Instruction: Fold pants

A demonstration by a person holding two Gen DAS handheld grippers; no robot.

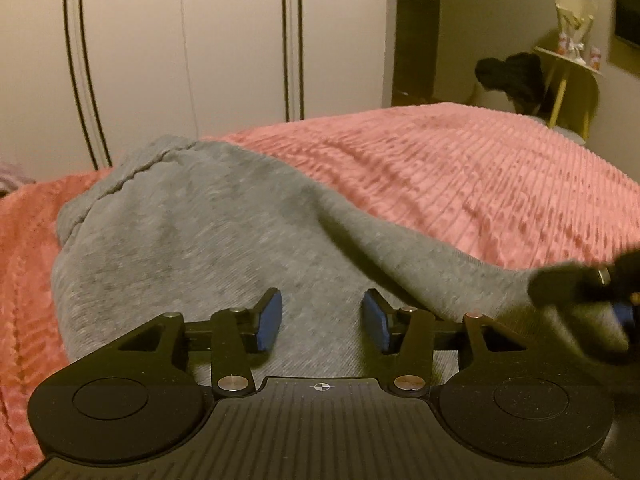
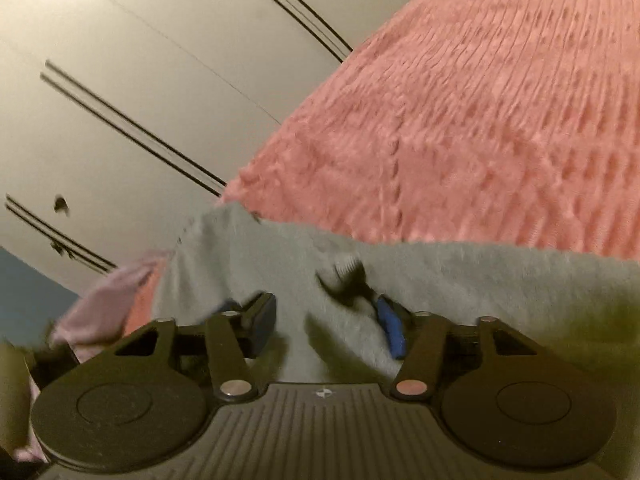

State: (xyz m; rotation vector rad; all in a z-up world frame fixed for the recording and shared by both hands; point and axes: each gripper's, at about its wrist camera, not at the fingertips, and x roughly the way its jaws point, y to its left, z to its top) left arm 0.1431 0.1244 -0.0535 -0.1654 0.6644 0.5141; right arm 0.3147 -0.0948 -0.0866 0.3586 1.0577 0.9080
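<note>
Behind the bed I've got a cream wardrobe (image 1: 192,40) w/ thin dark lines down its doors. The pink ribbed blanket (image 1: 460,176) covers the bed, filling most of both views. On it lie the grey pants (image 1: 192,240), bunched up and rumpled, one seam showing near the far left edge; in the right wrist view they spread across the lower half of the frame, edge to edge w/ the blanket.

My left gripper (image 1: 322,320) sits low over the grey fabric, jaws apart, blue pads (image 1: 269,322) w/ cloth visible between them, nothing pinched. My right gripper (image 2: 326,326) is also spread wide over the pants; a small dark blurred thing lies between its fingers, can't tell what it is.

Far right bkgd: a yellow side table (image 1: 568,68) w/ small items on top.
</note>
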